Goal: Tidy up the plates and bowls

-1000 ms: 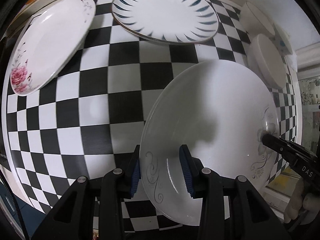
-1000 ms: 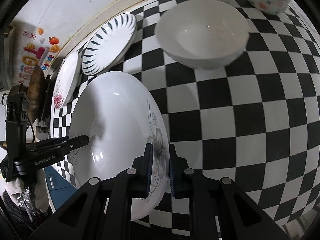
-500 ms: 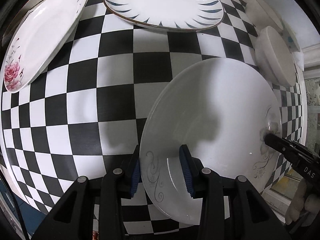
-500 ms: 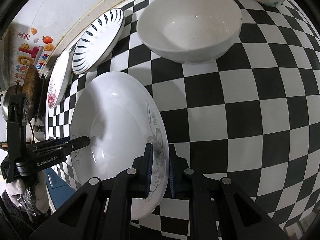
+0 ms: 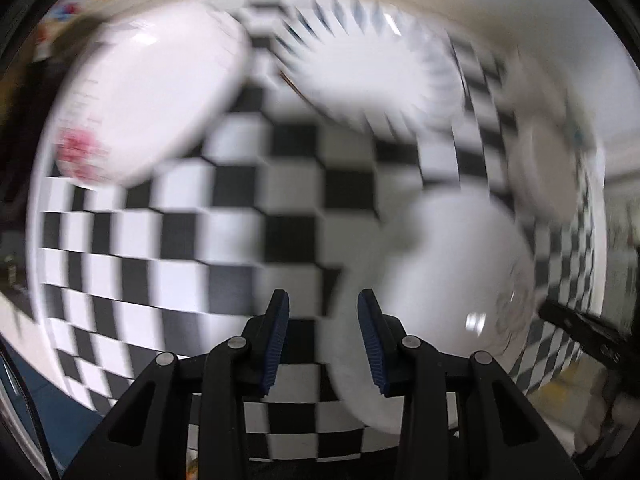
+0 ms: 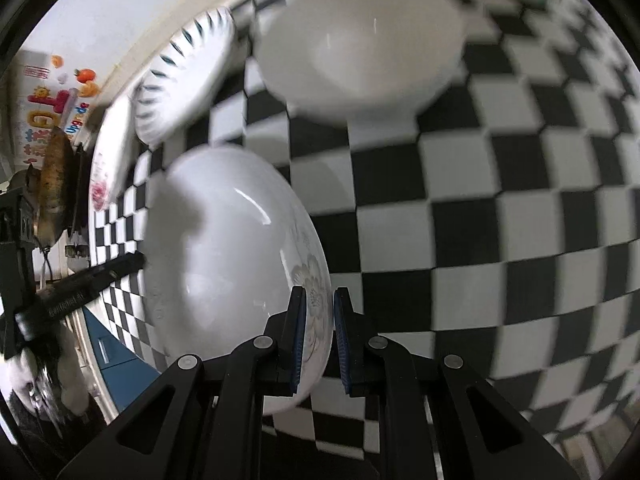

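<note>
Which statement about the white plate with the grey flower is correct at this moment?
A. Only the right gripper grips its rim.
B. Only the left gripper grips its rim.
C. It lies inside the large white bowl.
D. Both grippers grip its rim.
A: the right gripper is shut on the rim of the flower plate, while the left gripper is open, with only checkered tablecloth between its fingers.

Your right gripper (image 6: pixel 320 336) is clamped on the rim of the white floral plate (image 6: pixel 228 264), lower center of frame. Your left gripper (image 6: pixel 100 280) pokes in from the left, tip at the plate's far edge. A white bowl (image 6: pixel 360 44) sits up top on the checkered tablecloth (image 6: pixel 500 220), pretty blurry.
</note>
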Motion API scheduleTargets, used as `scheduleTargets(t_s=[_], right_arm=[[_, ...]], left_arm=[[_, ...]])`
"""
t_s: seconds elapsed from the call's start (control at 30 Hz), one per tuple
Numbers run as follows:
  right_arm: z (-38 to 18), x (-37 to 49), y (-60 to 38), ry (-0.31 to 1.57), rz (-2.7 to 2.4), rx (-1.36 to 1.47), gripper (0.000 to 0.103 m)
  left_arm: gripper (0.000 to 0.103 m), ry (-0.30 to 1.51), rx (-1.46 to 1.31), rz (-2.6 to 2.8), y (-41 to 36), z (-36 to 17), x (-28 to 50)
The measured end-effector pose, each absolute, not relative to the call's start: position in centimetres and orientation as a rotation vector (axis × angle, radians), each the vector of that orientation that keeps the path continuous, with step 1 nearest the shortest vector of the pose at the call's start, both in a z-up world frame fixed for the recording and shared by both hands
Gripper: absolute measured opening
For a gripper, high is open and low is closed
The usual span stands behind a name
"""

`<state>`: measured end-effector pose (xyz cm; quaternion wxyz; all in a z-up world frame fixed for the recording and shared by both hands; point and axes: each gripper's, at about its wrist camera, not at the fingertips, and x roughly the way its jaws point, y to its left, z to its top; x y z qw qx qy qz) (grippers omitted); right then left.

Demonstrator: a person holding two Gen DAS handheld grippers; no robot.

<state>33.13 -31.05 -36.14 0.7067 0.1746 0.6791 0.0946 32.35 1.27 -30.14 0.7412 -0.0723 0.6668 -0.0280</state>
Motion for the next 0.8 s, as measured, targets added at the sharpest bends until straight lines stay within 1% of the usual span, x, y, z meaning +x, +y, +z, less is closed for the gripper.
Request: scheduleTargets(t_s=[0.07,0.13,0.17,0.2,0.23,0.27,0.33,0.4,0.5,0.67,0.8], right_arm=[[-33.4,33.6,-30.9,1.469,0.231,0.373,0.017],[-29.8,35.1,-29.2,1.417,0.304,0.344,0.018],[-28.8,35.9,-28.2,1.398,0.336,0.326,0.022],[-27.4,37.2,-26.4,1.374,0.394,0.293,0.026],[-26.6,38.5,-24.7,1.357,0.447,0.268,0.032],[-25.9,40.4,-22.2,1.332,0.522,0.243,0.034],[-25.7,43.6,-18.7,1.318,0.602,0.207,0.034],[-26.6,47.9,-14.0,1.313,0.673,0.140,0.034],[-29.1,53.3,-9.2,1.373,0.736,0.115,0.034],[-34.2,61.4,-2.3,1.483,0.763,0.033,0.034],[-38.0,64.6,1.2,1.562,0.780,0.000,0.034]], left_arm=[[0.034,1.398,-0.212,0.014,4.3,-28.0,32.6],[0.038,1.361,-0.302,0.087,7.6,-27.0,32.5],[0.038,1.348,-0.361,0.125,9.5,-26.9,32.5],[0.038,1.344,-0.403,0.153,10.9,-27.0,33.0],[0.038,1.348,-0.455,0.187,12.6,-27.4,33.1],[0.038,1.358,-0.502,0.211,13.8,-27.9,33.0],[0.038,1.378,-0.648,0.264,16.7,-29.8,33.0],[0.038,1.379,-0.766,0.303,18.6,-31.5,32.9],[0.038,1.366,-0.853,0.359,20.5,-33.0,33.1],[0.038,1.348,-0.925,0.418,23.1,-34.8,34.0],[0.038,1.351,-0.939,0.442,24.2,-35.8,35.0]])
